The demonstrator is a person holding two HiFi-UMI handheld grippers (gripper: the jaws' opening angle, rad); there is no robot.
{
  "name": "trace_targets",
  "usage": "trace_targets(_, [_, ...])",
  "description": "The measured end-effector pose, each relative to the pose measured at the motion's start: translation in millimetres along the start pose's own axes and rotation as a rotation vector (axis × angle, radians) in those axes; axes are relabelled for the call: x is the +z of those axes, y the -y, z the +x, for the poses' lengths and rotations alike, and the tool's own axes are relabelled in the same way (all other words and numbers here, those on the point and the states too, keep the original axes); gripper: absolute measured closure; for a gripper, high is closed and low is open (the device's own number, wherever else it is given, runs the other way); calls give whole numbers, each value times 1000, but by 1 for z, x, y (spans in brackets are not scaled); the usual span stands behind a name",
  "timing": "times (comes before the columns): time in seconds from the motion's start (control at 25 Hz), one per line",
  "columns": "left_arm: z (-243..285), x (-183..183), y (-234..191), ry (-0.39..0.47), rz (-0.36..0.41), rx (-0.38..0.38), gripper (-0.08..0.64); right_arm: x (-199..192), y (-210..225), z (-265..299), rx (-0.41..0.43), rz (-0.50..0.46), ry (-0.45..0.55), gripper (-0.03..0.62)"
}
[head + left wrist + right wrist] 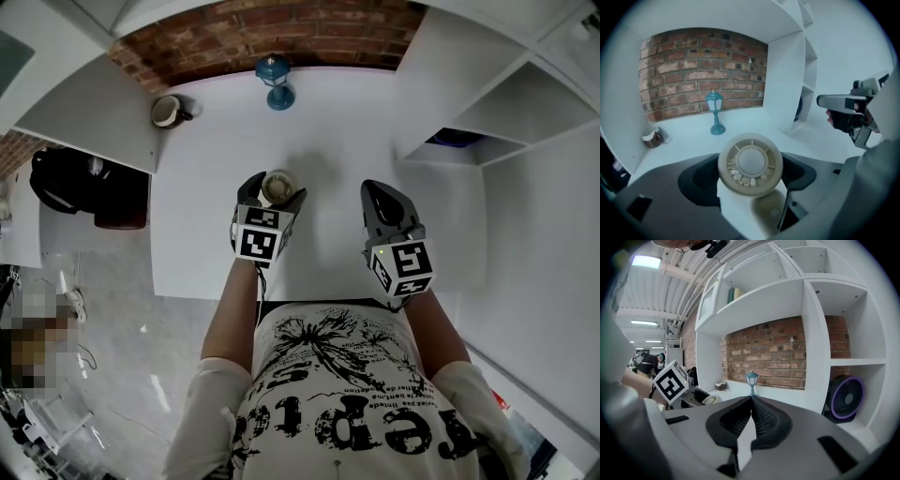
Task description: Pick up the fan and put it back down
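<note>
The left claw is clamping its dark ribbed jaws on the small beige fan, a round slotted plastic grille with a smooth hub, over the white counter. The right claw is holding its jaws together on nothing, just beside the left one.

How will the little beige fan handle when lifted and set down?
The beige fan looks like moulded plastic, so probably stiff and light. Gripped across its round head, it may pivot between the jaws. Its small base might tip on landing.
</note>
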State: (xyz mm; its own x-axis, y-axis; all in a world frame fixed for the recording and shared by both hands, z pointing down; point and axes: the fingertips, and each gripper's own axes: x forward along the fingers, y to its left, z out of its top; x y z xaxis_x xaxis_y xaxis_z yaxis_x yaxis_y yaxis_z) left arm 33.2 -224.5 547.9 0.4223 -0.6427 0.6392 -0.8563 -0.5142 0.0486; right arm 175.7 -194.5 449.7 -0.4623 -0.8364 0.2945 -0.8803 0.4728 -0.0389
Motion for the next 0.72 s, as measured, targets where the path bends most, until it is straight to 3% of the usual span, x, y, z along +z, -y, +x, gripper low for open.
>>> trace_targets(0.16, [-35,36,3,127,33,-2,178,17,-3,-7,-13,-8,37,577])
trace_targets(0.4, [-97,91,0,359,-9,-4,178,46,-12,-21,-21,-49,104,577])
trace_targets(0.72, [-189,130,-1,597,70,-13,178,86,-40,-32,-20,-87,176,577])
